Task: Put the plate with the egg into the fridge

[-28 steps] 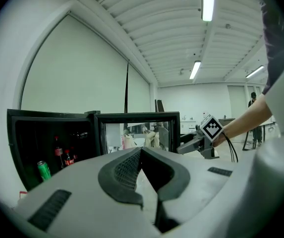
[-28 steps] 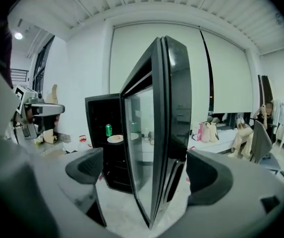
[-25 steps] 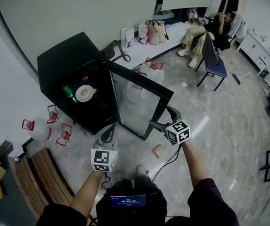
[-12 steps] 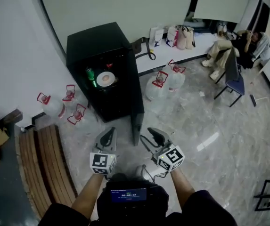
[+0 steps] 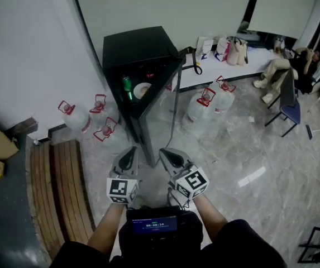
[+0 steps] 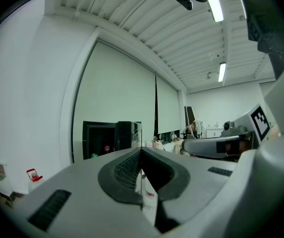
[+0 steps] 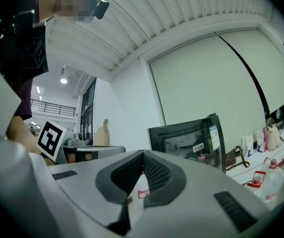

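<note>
The black fridge (image 5: pixel 140 49) stands against the wall with its glass door (image 5: pixel 158 102) swung most of the way shut, a gap still showing. Through the gap I see the white plate with the egg (image 5: pixel 143 89) on a shelf beside a green can (image 5: pixel 127 86). My left gripper (image 5: pixel 130 150) and right gripper (image 5: pixel 162 151) hover side by side in front of the door's edge, clear of it. Both are shut with nothing between the jaws. The left gripper view shows shut jaws (image 6: pixel 141 150) pointing at the fridge (image 6: pixel 107 139). In the right gripper view the jaws (image 7: pixel 142 155) are shut and face the glass door (image 7: pixel 189 138).
Water jugs with red handles lie left of the fridge (image 5: pixel 75 116) and stand to its right (image 5: pixel 200 106). A wooden bench (image 5: pixel 59 186) runs along my left. Bags (image 5: pixel 229 48) sit on a low white ledge. A person (image 5: pixel 285 66) sits near a blue chair (image 5: pixel 289 104) at the far right.
The fridge door has swung from wide open to nearly shut. My right gripper has come off the door's edge, its jaws have closed, and it has drawn back beside the left gripper.
</note>
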The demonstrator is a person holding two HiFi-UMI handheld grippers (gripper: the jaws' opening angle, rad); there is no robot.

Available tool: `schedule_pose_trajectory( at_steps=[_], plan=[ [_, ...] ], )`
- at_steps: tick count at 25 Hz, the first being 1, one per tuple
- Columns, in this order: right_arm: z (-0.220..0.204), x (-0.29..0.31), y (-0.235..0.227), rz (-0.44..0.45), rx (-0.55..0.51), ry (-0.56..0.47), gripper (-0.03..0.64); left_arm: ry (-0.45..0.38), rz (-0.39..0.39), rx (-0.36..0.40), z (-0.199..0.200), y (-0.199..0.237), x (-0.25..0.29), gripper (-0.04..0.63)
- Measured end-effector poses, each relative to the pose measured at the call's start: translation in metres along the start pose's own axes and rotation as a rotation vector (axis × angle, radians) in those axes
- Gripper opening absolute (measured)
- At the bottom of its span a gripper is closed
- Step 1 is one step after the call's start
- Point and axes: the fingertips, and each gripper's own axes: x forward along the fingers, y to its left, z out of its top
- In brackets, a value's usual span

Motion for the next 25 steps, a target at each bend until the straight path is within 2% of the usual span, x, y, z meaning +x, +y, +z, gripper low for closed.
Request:
schedule_pose_trajectory(
  at_steps=[4,9,14,25],
  plan=[
    [0.003,0.03,0.009,0.001,-0.053,-0.003,0.009,-0.035,0.016,-0.006,0.012,0.018,0.002,0.009],
    [0.009,0.052,0.015,0.008,-0.06,-0.006,0.009,-0.056,0.03,-0.013,0.019,0.033,0.001,0.009],
    [0.011,0.063,0.017,0.013,-0.079,-0.005,0.009,-0.066,0.05,-0.021,0.022,0.045,0.003,0.009],
    [0.016,0.074,0.006,-0.02,-0.089,-0.009,0.009,-0.069,0.037,-0.023,0.023,0.053,0.016,0.009]
  ],
)
